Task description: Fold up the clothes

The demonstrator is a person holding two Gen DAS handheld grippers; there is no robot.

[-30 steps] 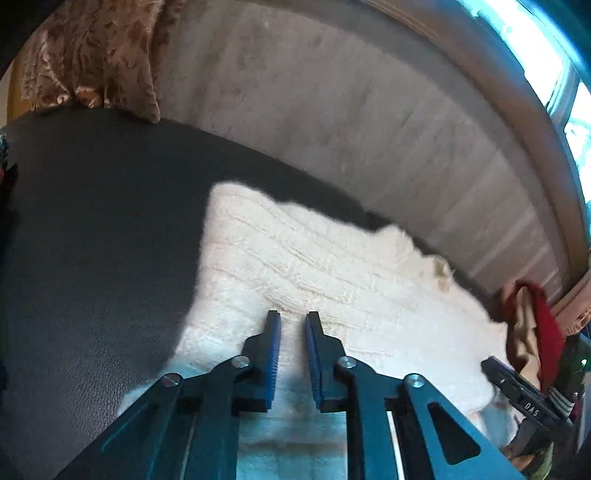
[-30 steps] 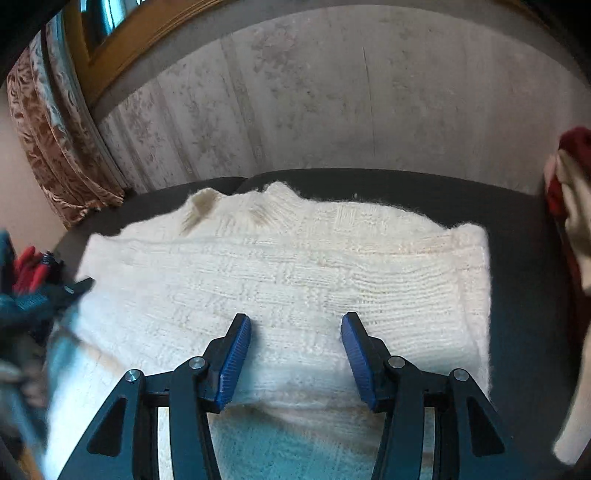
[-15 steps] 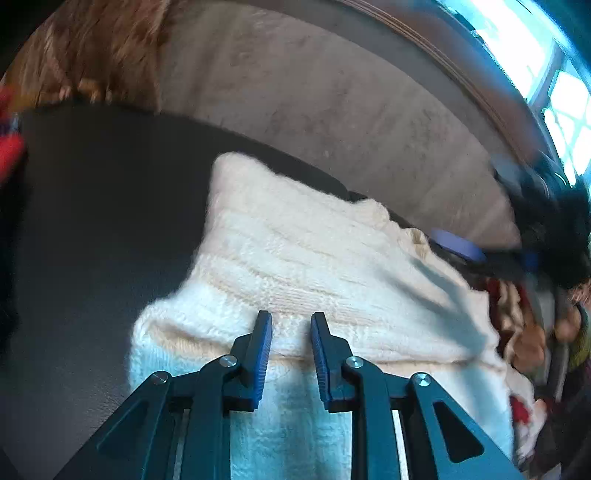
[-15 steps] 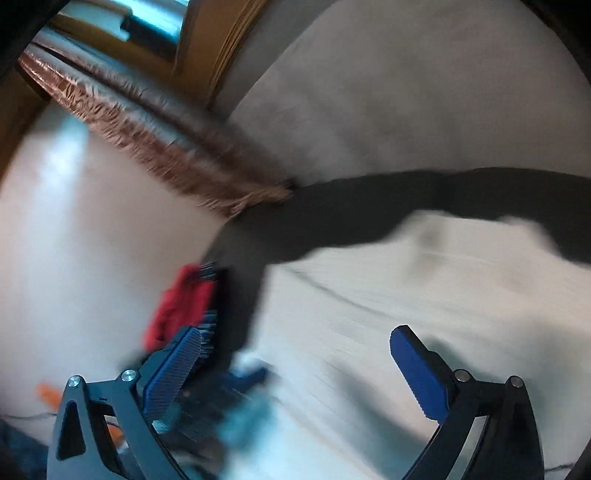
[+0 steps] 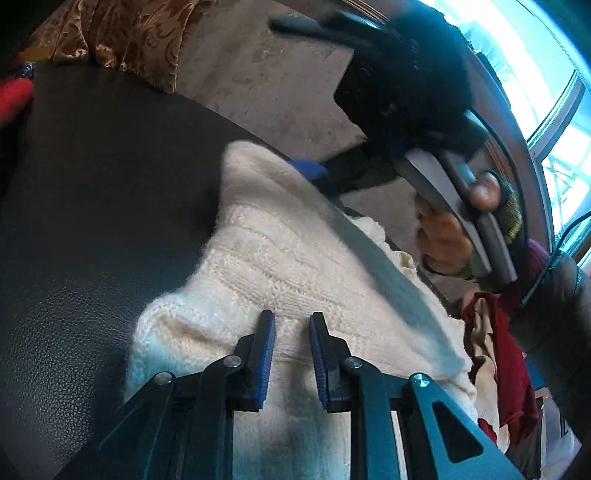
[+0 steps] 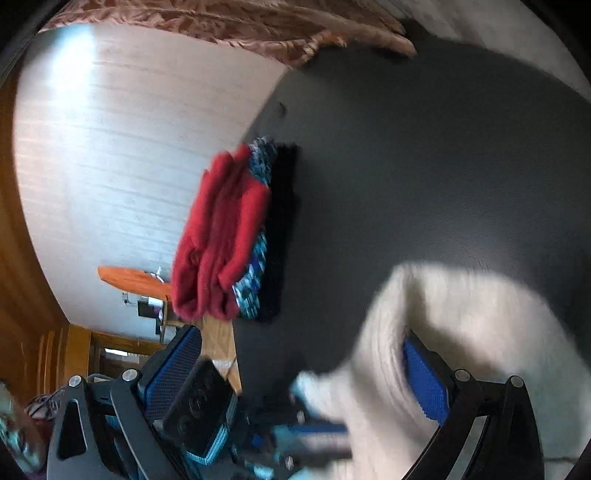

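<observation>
Jaws on my right gripper (image 6: 295,376), wide apart, have swung across the folded white sweater (image 5: 295,266) toward the counter's (image 5: 96,206) far edge, while my left gripper (image 5: 291,354) waits slightly parted over it, so the fold looks nearly settled.

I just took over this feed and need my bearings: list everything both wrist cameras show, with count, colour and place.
Sweater: one, cream knit, on the dark surface, under both grippers.
Dark surface: one, black, leather-like, carries all the clothes.
Folded stack: one, red garment over blue patterned and black ones, at the surface's edge.
Loose clothes: a heap, red and beige, beside the sweater; count unclear.
Curtain: one, brown patterned, against the wall.
Window: one, bright, upper corner.
Left gripper: black with blue pads, slightly open over the sweater's fold.
Right gripper: wide open, blurred, one pad at the sweater's edge.
Hand: one, holding the right gripper's handle.
</observation>
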